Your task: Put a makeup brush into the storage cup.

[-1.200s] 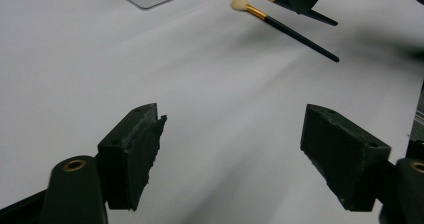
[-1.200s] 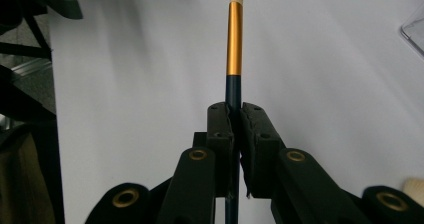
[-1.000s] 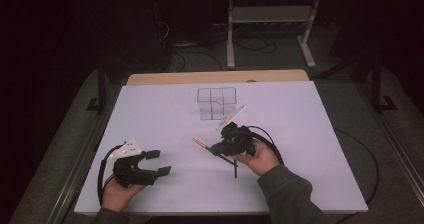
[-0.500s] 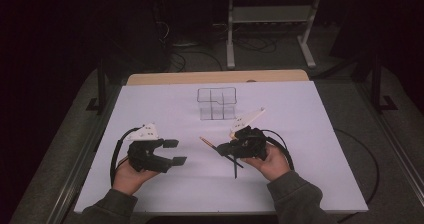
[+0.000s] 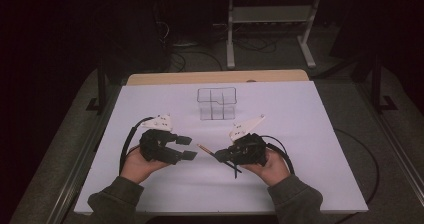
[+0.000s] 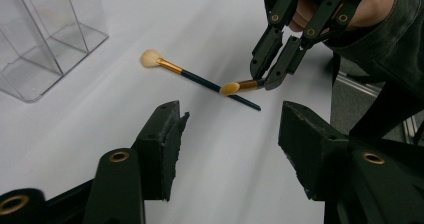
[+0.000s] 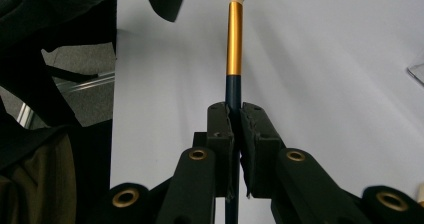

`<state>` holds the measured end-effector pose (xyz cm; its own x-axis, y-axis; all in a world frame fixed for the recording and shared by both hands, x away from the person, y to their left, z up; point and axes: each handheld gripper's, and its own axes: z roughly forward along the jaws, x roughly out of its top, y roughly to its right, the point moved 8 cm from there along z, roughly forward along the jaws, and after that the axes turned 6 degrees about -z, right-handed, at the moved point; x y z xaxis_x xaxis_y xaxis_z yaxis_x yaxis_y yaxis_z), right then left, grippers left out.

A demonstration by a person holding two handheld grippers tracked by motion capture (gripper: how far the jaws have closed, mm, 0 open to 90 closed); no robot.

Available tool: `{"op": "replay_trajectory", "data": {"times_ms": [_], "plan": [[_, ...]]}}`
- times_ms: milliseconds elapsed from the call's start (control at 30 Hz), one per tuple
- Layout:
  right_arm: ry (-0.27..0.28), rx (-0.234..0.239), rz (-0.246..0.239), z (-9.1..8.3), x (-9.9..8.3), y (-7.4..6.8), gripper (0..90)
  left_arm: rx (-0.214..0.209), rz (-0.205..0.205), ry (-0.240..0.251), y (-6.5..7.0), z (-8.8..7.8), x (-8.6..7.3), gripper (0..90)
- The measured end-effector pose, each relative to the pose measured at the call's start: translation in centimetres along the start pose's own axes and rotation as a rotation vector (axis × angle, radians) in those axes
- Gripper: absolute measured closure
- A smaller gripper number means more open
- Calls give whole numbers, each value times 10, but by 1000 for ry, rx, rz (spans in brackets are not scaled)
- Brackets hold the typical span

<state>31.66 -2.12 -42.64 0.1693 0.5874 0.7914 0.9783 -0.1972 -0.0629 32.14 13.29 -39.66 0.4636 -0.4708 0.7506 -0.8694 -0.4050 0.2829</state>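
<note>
Brush (image 7: 234,44) clamped between right gripper (image 7: 235,119) jaws, pointing forward.

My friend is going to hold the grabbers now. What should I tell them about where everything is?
Right gripper: shut on a makeup brush, clamped on its dark handle, gold band and pale tip pointing toward the left gripper.
Left gripper: open, holding nothing, jaws wide and aimed at the held brush.
Second brush: lying flat on the white table, pale tip toward the clear organizer.
Clear organizer: at the far middle of the table; nothing seen in its compartments.
Done: one brush picked up.
Left, probably: a handover or placing the brush, likely in the organizer, then the second brush.
</note>
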Motion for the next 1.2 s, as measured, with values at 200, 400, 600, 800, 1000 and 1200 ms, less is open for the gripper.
{"op": "replay_trajectory", "data": {"times_ms": [200, 400, 600, 800, 1000, 1200], "plan": [[11, 12, -16, 1, 3, -4, 826, -39, 3, -11, 3, 1, 3, 490], [10, 28, -33, 6, 4, -7, 826, -60, 12, -36, 6, 6, 3, 556], [19, 35, -30, 5, 6, -10, 826, -86, 18, -66, 6, 11, 4, 618], [16, 32, -41, 7, 7, -11, 826, -97, 28, -80, 4, 13, 3, 675], [-2, 15, -92, 8, 5, -10, 826, -135, 25, -86, 5, 13, 2, 775], [-12, 16, -114, 11, 5, -13, 826, -178, 18, -92, 7, 12, 2, 804]]}}
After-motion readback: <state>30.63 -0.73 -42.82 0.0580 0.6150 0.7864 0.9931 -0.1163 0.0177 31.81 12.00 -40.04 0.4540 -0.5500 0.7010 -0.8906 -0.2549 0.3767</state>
